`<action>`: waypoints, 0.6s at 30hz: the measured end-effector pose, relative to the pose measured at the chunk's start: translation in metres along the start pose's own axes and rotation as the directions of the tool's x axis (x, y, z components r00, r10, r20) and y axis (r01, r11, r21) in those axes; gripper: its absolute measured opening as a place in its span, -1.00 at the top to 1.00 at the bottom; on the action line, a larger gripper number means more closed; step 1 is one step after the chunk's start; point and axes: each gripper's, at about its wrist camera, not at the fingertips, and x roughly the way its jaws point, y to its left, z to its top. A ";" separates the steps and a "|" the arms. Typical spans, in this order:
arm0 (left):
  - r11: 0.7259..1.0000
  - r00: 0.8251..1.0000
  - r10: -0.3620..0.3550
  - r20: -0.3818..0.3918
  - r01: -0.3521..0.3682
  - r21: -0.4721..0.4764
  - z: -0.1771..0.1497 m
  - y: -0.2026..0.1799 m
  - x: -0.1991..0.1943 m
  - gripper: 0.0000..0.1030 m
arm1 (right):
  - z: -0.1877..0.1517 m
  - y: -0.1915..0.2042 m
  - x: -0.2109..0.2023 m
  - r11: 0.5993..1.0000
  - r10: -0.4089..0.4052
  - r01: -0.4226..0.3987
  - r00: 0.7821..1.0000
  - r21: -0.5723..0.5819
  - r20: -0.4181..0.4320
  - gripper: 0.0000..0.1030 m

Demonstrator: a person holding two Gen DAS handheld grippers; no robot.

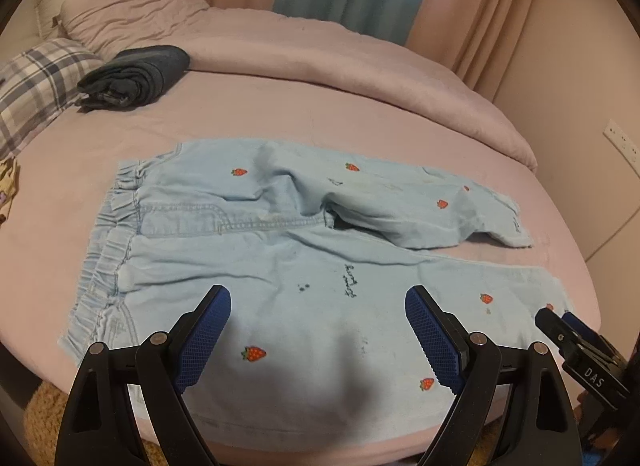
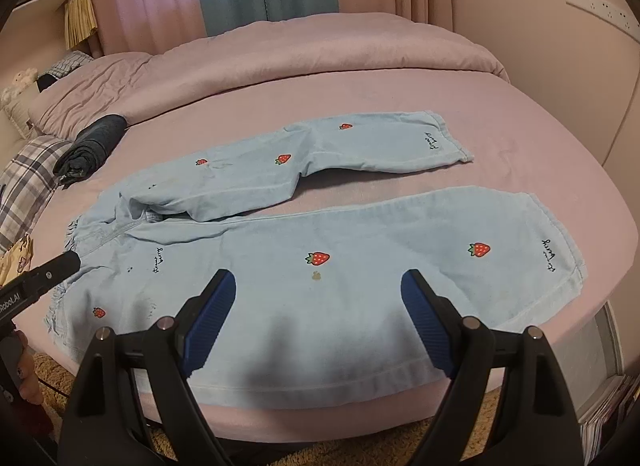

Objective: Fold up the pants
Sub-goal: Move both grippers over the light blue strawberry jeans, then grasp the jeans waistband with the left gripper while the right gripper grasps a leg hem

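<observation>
Light blue pants (image 1: 256,266) with red strawberry prints lie spread on the pink bed, waistband to the left, legs to the right. They also show in the right wrist view (image 2: 320,278). The far leg is rumpled and bent near the crotch; the near leg lies flat along the bed's front edge. My left gripper (image 1: 318,330) is open and empty, hovering over the near hip area. My right gripper (image 2: 318,318) is open and empty over the near leg. The right gripper's tip shows in the left wrist view (image 1: 560,326), and the left gripper's tip shows in the right wrist view (image 2: 60,266).
A folded dark garment (image 1: 136,75) lies at the back left of the bed (image 1: 280,113), beside a plaid pillow (image 1: 36,81). A bunched pink duvet (image 1: 320,49) runs along the far side. Curtains hang behind. A wall (image 1: 580,145) stands to the right.
</observation>
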 end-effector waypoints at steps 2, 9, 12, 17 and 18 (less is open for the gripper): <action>1.000 1.000 0.005 -0.006 -0.005 0.004 0.000 0.000 0.003 -0.64 | 0.001 -0.001 0.004 1.000 -0.004 0.004 1.000 0.001 0.002 -0.64; 1.000 0.999 0.018 -0.044 -0.018 0.000 -0.003 0.006 0.019 -0.55 | 0.004 -0.006 0.016 1.000 -0.006 0.007 1.000 0.019 -0.010 -0.56; 1.000 0.998 0.026 -0.058 -0.026 -0.001 -0.003 0.008 0.024 -0.51 | 0.002 -0.008 0.021 1.000 -0.013 0.013 1.000 0.021 -0.023 -0.54; 1.000 0.998 0.023 -0.064 -0.024 -0.013 0.000 0.010 0.026 -0.39 | 0.003 -0.011 0.028 1.000 0.002 -0.001 0.999 0.030 -0.033 -0.44; 1.000 0.997 0.024 -0.071 -0.025 -0.014 0.003 0.010 0.027 -0.38 | 0.003 -0.012 0.029 1.000 0.007 -0.006 0.999 0.031 -0.037 -0.43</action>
